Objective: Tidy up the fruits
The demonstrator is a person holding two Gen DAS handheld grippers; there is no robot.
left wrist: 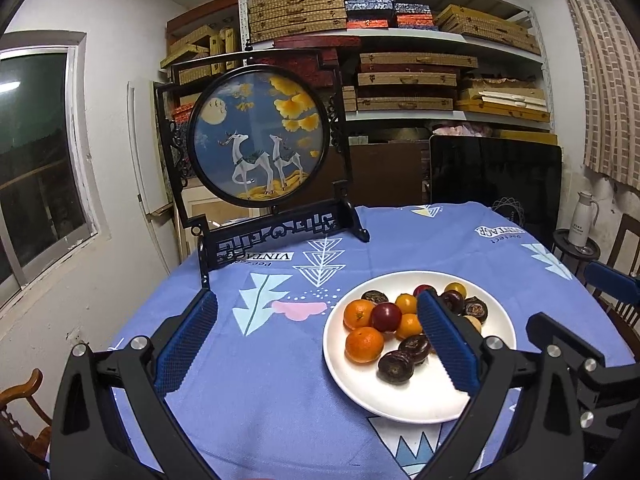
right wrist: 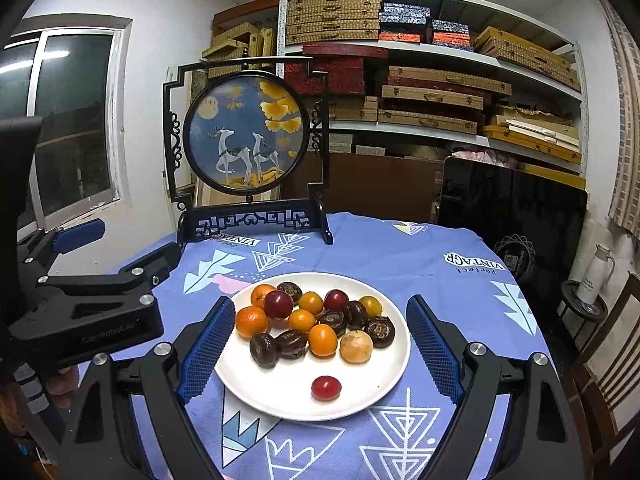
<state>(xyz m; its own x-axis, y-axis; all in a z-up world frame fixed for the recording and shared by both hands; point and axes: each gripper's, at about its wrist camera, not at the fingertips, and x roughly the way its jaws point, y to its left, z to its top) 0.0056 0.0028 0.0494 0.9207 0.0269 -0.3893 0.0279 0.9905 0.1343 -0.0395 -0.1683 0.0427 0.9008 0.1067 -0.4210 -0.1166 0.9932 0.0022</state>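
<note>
A white plate [right wrist: 280,396] [left wrist: 424,404] on the blue tablecloth holds several small fruits: orange mandarins [right wrist: 251,321] [left wrist: 363,344], dark red plums [right wrist: 278,304] [left wrist: 386,317], dark brown ridged fruits [right wrist: 263,350] [left wrist: 396,367], a pale yellow one [right wrist: 356,346], and one red fruit [right wrist: 326,388] lying apart near the front rim. My right gripper [right wrist: 320,340] hangs open above the plate with nothing between its blue pads. To the plate's left my left gripper [left wrist: 316,320] stands open and empty; its right finger [left wrist: 444,344] overlaps the fruit pile in its own view.
A black-framed round deer picture on a stand [left wrist: 260,136] [right wrist: 246,136] occupies the table's far left. Shelves of boxes fill the back wall. A white thermos [right wrist: 592,280] rests on a side stool at right, beside wooden chairs [right wrist: 608,360]. A window [left wrist: 36,168] is at left.
</note>
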